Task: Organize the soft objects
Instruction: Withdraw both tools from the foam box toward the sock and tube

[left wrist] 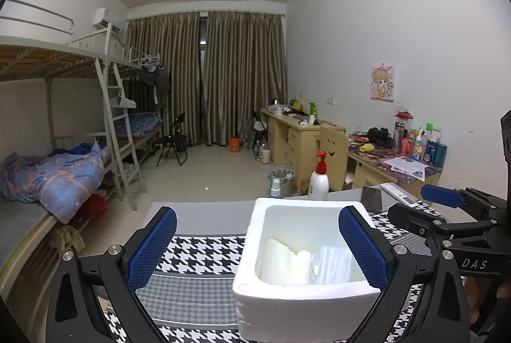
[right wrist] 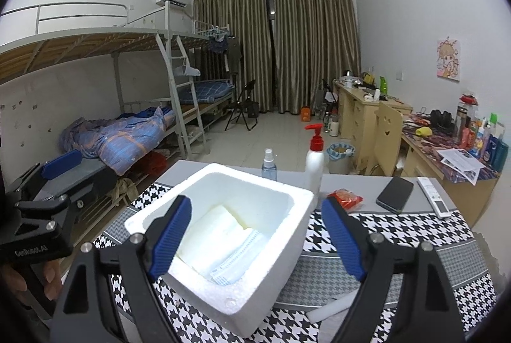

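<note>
A white foam box (left wrist: 306, 298) (right wrist: 281, 263) stands on a houndstooth cloth (left wrist: 198, 256) (right wrist: 399, 231). Inside lie a pale folded soft item (left wrist: 284, 263) (right wrist: 214, 234) and a blue-white face mask (left wrist: 333, 263) (right wrist: 236, 260). My left gripper (left wrist: 257, 250) is open and empty, its jaws spread in front of the box. My right gripper (right wrist: 258, 237) is open and empty over the box. A red packet (right wrist: 346, 197) lies behind the box on the right. A white roll (right wrist: 332, 309) lies on the cloth at the front right.
A pump bottle (left wrist: 319, 180) (right wrist: 314, 161) and a small spray bottle (left wrist: 275, 187) (right wrist: 269, 165) stand behind the box. A phone (right wrist: 394, 189) (left wrist: 371, 197) and a remote (right wrist: 434, 196) (left wrist: 399, 194) lie at the right. Bunk beds are left, desks right.
</note>
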Motion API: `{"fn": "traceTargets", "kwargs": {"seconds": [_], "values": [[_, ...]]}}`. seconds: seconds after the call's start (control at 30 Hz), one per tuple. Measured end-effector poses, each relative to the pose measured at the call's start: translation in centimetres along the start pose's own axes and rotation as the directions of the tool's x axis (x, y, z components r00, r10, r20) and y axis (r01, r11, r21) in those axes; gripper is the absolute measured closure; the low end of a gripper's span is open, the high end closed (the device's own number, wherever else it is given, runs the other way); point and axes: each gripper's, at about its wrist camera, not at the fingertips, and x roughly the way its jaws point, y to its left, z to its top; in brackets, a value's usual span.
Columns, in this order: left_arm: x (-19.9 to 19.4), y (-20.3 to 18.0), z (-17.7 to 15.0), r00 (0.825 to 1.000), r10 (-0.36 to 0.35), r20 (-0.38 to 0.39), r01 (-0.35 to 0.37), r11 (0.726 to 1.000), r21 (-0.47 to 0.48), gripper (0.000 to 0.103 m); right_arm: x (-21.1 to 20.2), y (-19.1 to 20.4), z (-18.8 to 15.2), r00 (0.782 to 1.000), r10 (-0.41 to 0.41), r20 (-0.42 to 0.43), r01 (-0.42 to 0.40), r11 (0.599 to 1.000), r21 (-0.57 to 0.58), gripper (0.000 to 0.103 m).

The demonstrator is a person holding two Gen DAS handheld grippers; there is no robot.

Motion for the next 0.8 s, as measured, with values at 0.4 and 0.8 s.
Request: {"fn": "traceTargets", "kwargs": {"seconds": [0.4, 0.8], "values": [[-0.6, -1.2, -0.3, 0.999, -0.050, 0.006, 0.050, 0.999, -0.022, 0.001, -1.7, -1.0, -0.4, 0.999, -0.036, 0.029, 0.036, 0.999, 0.023, 0.013], [-1.5, -2.8, -0.4, 0.995, -0.097, 0.028, 0.097, 0.995, -0.005, 0.001, -3.2, -2.0, -1.1, 0.995, -0.085, 0.047, 0.083, 0.995, 0.047, 0.008]]}}
